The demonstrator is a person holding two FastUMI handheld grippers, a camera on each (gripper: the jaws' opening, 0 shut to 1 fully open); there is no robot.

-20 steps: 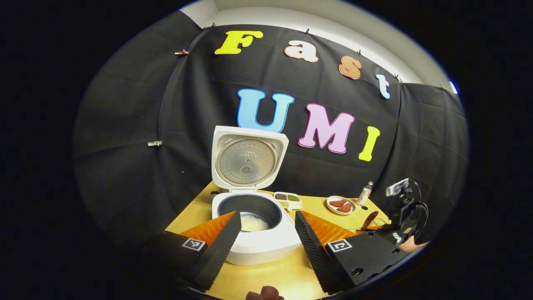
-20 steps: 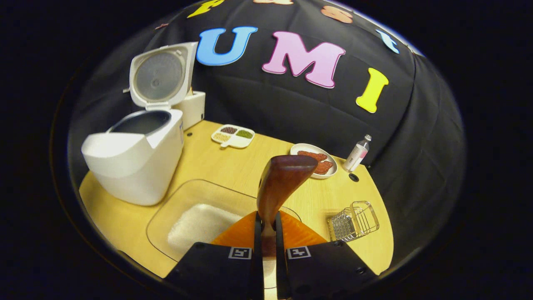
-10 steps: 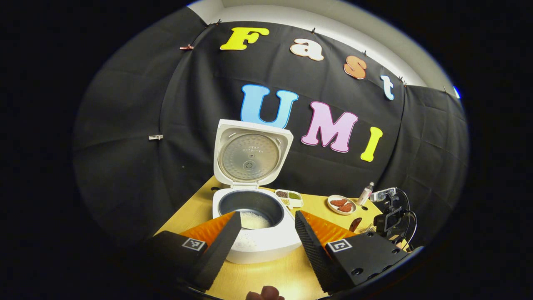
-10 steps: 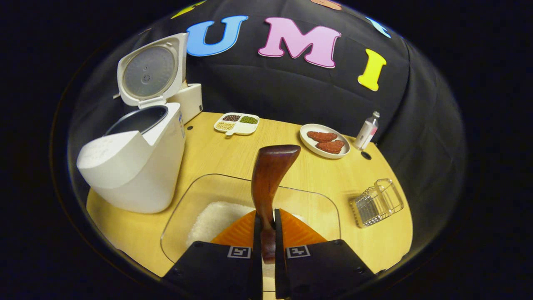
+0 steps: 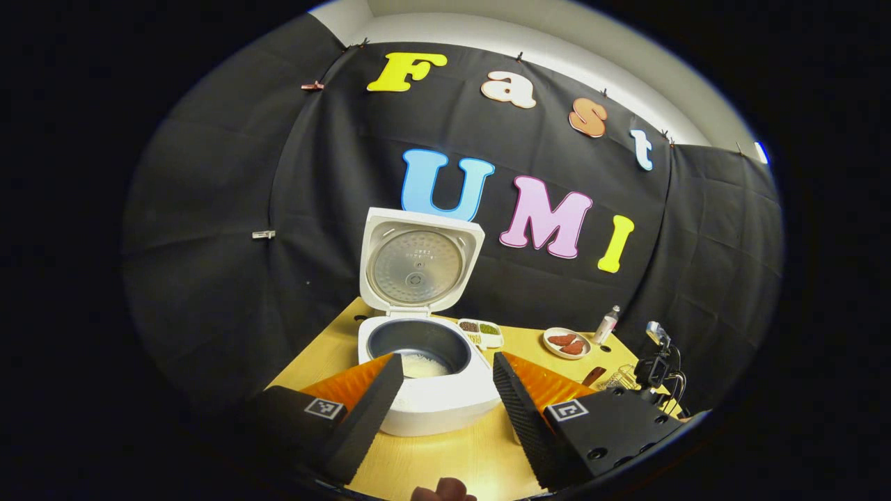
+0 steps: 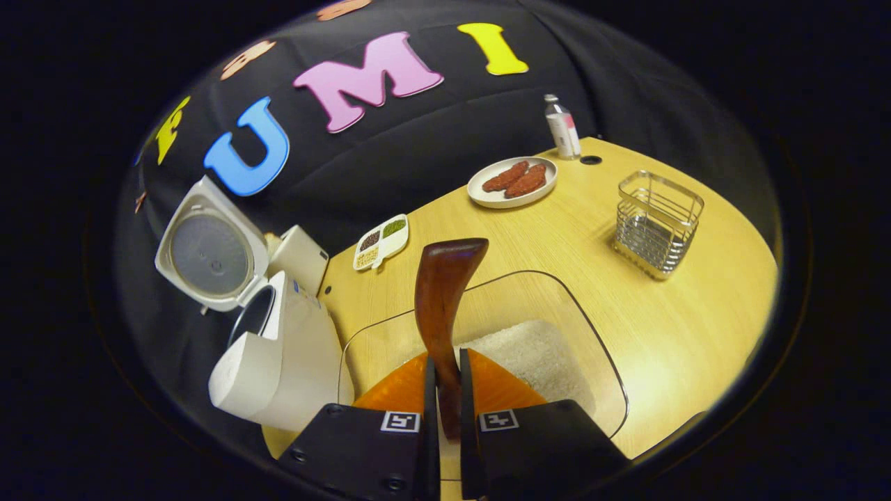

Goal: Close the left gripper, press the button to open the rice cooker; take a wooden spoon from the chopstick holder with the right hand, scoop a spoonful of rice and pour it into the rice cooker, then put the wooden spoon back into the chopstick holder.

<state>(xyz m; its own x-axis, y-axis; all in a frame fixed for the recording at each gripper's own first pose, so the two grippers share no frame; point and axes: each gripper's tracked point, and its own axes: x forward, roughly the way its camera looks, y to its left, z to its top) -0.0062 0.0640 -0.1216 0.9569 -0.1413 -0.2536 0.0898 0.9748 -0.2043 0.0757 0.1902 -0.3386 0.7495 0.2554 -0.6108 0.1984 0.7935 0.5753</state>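
Note:
The white rice cooker (image 5: 426, 390) stands with its lid (image 5: 418, 261) raised, and some rice lies in its dark pot. My left gripper (image 5: 445, 379) hangs open in front of it, touching nothing. My right gripper (image 6: 445, 379) is shut on the handle of the dark wooden spoon (image 6: 440, 299), whose bowl points up and away over the clear glass dish of rice (image 6: 529, 351). The rice cooker (image 6: 278, 362) lies to the left of that dish in the right gripper view. The wire chopstick holder (image 6: 656, 223) stands on the table to the right, with nothing in it.
On the wooden table (image 6: 696, 306) a plate with red pieces (image 6: 512, 182), a small bottle (image 6: 561, 128) and a divided dish of grains (image 6: 381, 241) sit near the back edge. A white box (image 6: 299, 254) stands behind the cooker. A fingertip (image 5: 443, 490) shows at the bottom of the left gripper view.
My right gripper has rolled and turned with the spoon, so the table tilts and the chopstick holder sits higher on the right. The left gripper has barely moved.

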